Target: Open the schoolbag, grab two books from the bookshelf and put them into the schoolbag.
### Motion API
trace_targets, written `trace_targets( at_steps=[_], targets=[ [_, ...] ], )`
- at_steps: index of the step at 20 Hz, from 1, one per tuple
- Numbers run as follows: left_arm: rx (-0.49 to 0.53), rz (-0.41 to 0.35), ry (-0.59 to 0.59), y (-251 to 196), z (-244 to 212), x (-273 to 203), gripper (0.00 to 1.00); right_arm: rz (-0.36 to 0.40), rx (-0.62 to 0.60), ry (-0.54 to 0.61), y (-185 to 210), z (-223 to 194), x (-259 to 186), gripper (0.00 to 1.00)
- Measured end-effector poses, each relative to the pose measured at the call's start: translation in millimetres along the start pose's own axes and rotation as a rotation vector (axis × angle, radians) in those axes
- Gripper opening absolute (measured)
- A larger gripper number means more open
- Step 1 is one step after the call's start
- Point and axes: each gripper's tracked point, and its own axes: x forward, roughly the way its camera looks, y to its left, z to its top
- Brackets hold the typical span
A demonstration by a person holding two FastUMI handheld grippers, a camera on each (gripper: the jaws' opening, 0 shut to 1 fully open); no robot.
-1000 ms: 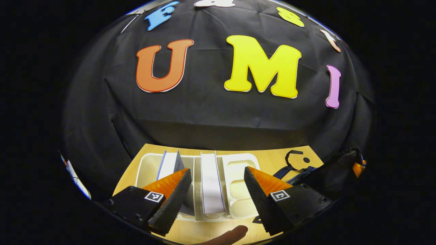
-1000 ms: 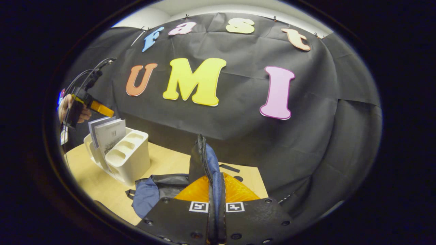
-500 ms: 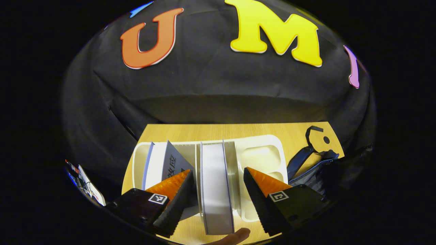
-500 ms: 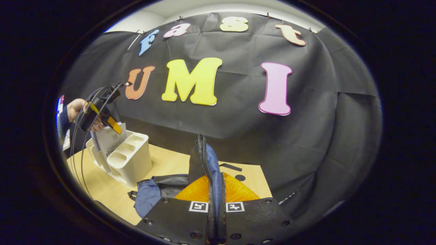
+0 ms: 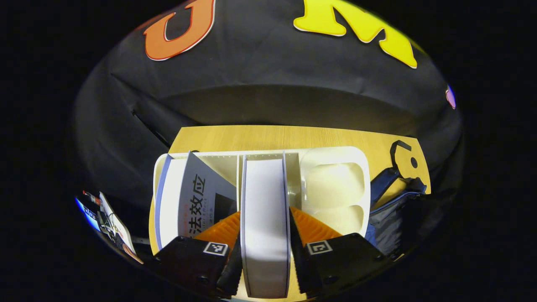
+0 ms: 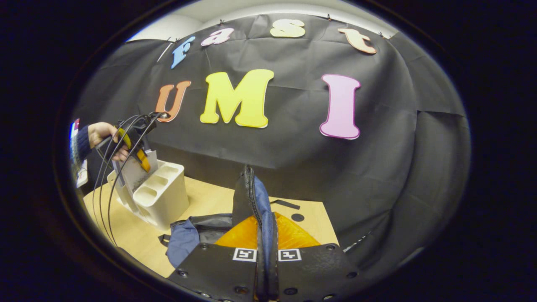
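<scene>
Your worktop is a light wooden surface set against the black cloth wall, and on it, toward its left end in the right gripper view, stands the white bookshelf, a plastic rack with several slots. The schoolbag, dark blue and black, lies on the worktop just beside the bookshelf's near end, and a flap of it along the zipper rises upright where your right tool has it; both fingers are pressed together on that flap, so this tool is clenched on the schoolbag. In the left gripper view the bookshelf sits straight ahead with the schoolbag at its right side. Two books stand in the slots: a grey book leans in the left slot, and a white book stands upright in the middle slot, page edges facing you. Your left tool straddles the white book, one finger against each cover, so it is grasping that book while the book is in its slot. In the right gripper view you can see your left hand holding that tool over the bookshelf, with cables trailing down from it toward the worktop's left edge.
</scene>
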Motion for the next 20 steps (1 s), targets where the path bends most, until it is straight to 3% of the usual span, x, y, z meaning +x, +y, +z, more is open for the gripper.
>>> trace_targets(
  at_steps=[3,11,20],
  targets=[
    [-0.01,-0.05,0.024,-11.8,-8.6,-15.5,0.48,-0.001,0.01,0.004,-1.2,-3.5,0.8,0.04],
    [0.052,-0.008,-0.082,-2.3,-31.8,-62.5,0.46,-0.014,-0.026,0.003,3.2,-12.3,-0.1,0.04],
    [0.002,-0.086,-0.127,12.6,-77.3,-112.1,0.46,-0.006,-0.016,0.01,18.0,-13.3,5.2,0.04]
  ],
)
